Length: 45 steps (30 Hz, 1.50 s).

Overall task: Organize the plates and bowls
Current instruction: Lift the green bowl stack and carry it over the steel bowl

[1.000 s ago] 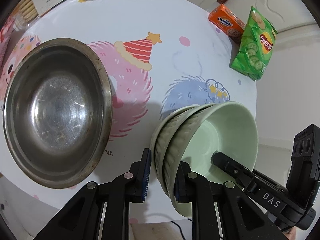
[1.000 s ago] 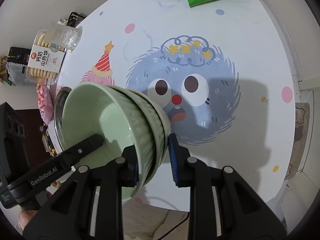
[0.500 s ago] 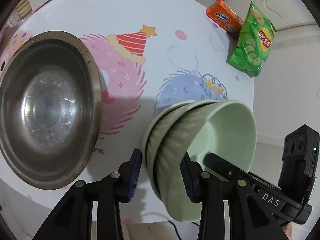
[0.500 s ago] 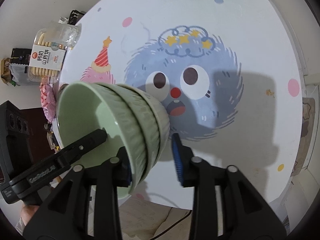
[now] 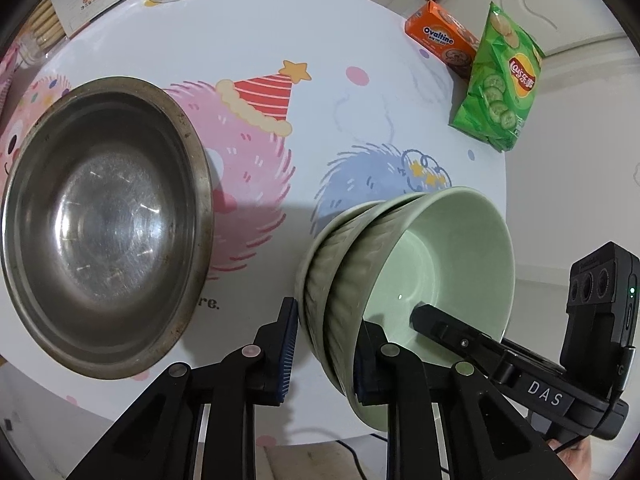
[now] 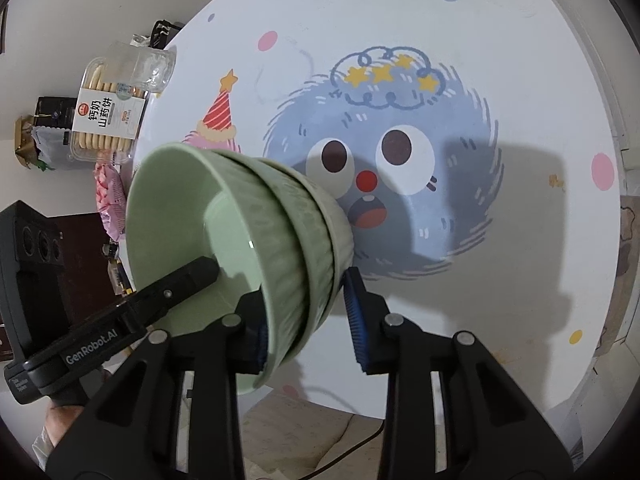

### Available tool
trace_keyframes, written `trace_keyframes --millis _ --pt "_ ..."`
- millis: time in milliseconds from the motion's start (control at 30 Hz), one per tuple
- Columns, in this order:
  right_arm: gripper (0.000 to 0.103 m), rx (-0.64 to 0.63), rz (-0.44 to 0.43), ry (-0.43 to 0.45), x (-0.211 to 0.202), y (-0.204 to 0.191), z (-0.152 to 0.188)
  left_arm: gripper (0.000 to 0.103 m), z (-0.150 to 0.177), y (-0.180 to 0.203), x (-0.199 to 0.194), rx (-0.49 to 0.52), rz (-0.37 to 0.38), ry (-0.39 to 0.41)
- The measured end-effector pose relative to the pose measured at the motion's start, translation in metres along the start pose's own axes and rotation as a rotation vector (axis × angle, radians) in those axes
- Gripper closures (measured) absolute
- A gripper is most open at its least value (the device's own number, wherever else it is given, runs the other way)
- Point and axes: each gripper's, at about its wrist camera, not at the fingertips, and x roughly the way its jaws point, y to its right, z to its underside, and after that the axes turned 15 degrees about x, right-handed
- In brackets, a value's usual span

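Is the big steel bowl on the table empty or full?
Empty. The steel bowl shows only its bare, scratched metal bottom in the left wrist view.

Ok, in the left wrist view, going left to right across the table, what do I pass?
Steel basin → party-hat print on the tablecloth → stacked green bowls held tilted over the table's near edge → green chip bag, further back. The orange Ovaltine box overlaps the bowls and bag in span, so I leave it out.
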Motion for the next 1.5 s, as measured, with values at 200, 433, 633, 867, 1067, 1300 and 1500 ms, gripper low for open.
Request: trace_keyframes --millis 200,433,633,867,1067,1300,1500 --pt "0.068 0.000 0.003 0.010 -0.006 0.001 0.000 0.081 -0.001 0.006 -0.003 0.006 0.000 0.007" --pt "0.068 -0.009 0.003 0.022 -0.017 -0.005 -0.001 0.081 -0.005 0.010 -0.016 0.018 -0.002 0.017" --pt "0.068 -0.037 -0.001 0.033 -0.032 -0.020 -0.002 0.081 -0.010 0.011 -0.038 0.017 -0.015 0.041" --pt "0.068 -0.090 0.001 0.044 -0.047 -0.053 -0.001 0.081 -0.015 0.003 -0.073 -0.004 -0.018 0.080" --pt "0.068 -0.132 -0.003 0.049 -0.047 -0.089 0.007 0.081 -0.017 -0.020 -0.102 -0.017 -0.027 0.112" --pt "0.068 -0.167 -0.010 0.044 -0.026 -0.135 0.020 0.081 -0.001 -0.062 -0.128 -0.040 -0.046 0.135" --pt "0.068 -0.183 0.001 0.019 0.006 -0.169 0.032 0.081 0.008 -0.103 -0.133 -0.071 -0.054 0.124"
